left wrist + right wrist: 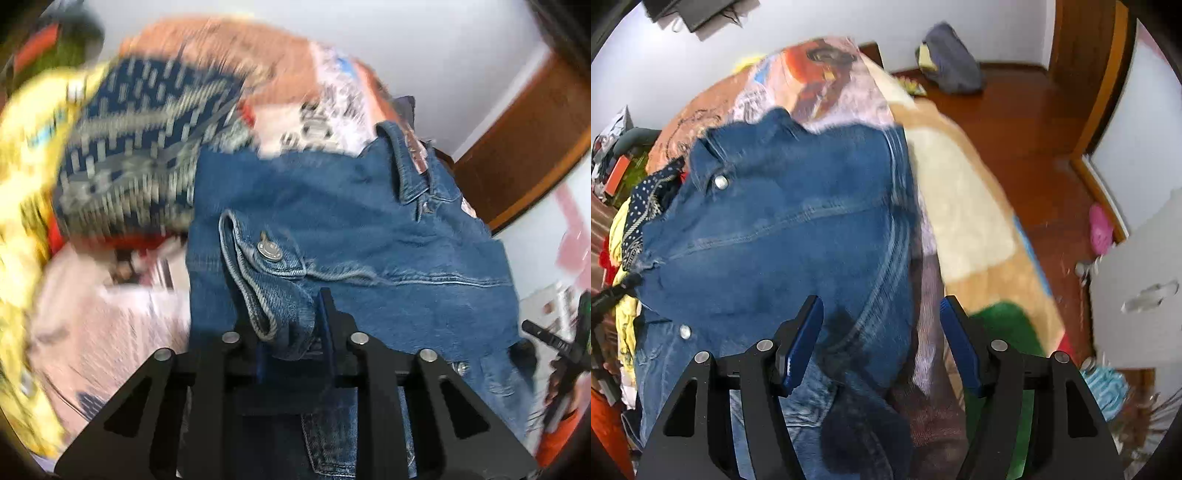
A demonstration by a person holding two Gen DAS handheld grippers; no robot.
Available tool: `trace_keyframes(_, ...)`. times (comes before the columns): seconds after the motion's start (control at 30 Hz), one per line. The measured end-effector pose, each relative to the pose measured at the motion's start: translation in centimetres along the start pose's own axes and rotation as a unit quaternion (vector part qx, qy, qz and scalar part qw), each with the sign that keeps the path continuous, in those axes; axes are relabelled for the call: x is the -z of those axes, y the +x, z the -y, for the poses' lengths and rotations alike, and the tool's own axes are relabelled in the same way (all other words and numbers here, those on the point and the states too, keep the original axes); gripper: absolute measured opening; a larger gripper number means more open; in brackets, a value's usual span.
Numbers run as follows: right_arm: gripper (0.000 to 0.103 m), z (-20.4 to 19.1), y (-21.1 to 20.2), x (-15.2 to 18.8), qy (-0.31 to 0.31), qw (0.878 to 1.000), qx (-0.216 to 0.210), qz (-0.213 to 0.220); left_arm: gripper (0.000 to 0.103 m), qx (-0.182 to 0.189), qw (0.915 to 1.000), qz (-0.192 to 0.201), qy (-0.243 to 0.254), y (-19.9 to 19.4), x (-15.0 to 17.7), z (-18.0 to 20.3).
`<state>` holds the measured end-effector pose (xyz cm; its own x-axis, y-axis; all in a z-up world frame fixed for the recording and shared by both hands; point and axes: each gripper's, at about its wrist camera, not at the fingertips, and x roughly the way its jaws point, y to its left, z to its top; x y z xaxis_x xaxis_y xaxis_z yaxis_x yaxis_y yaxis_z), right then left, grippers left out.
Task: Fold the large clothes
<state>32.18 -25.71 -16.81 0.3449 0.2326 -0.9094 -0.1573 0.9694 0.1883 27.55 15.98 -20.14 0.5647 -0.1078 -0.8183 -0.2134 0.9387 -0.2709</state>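
A blue denim jacket [369,229] lies spread on a bed with a pink and orange printed cover [288,74]. My left gripper [291,325] is shut on a buttoned cuff of the jacket, and the fold of denim sticks up between its fingers. In the right wrist view the same jacket [783,229] lies with its collar at the far end. My right gripper [882,325] is open and empty, just above the jacket's near right edge. The other gripper's tip shows at that view's left edge [613,291].
A heap of other clothes, navy patterned [147,147] and yellow [26,184], lies left of the jacket. The bed's right edge drops to a wooden floor [1015,122] with a grey bundle [953,59]. A wooden door frame [524,155] stands to the right.
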Motion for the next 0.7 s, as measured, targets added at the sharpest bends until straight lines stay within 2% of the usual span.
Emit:
trace_keyframes(0.2,0.062,0.0,0.7,0.0,0.000,1.000,-0.010,-0.008,0.021,-0.019,0.9910,0.096,0.091,-5.8,-1.5,3.7)
trace_keyframes(0.3,0.062,-0.1,0.6,-0.2,-0.004,1.000,-0.013,-0.006,0.021,-0.031,0.9893,0.105,0.096,-6.6,-1.6,3.5)
trace_keyframes(0.43,0.062,0.0,1.0,0.2,-0.008,1.000,-0.016,-0.009,0.022,-0.036,0.9953,0.050,0.074,-4.0,-0.5,1.4)
trace_keyframes(0.5,0.062,0.0,1.3,0.4,-0.010,1.000,-0.015,-0.014,0.025,-0.037,0.9981,0.002,0.049,-1.3,0.5,-0.3)
trace_keyframes(0.6,0.062,0.0,1.4,0.6,-0.012,1.000,-0.013,-0.017,0.037,-0.037,0.9982,-0.035,0.031,0.9,2.1,-2.0)
trace_keyframes(0.67,0.062,-0.1,1.2,0.4,-0.013,1.000,-0.012,-0.016,0.050,-0.044,0.9982,-0.029,0.030,1.0,2.7,-2.5)
trace_keyframes(0.7,0.062,-0.1,1.0,0.3,-0.015,1.000,-0.011,-0.015,0.053,-0.046,0.9981,-0.023,0.034,0.7,2.8,-2.8)
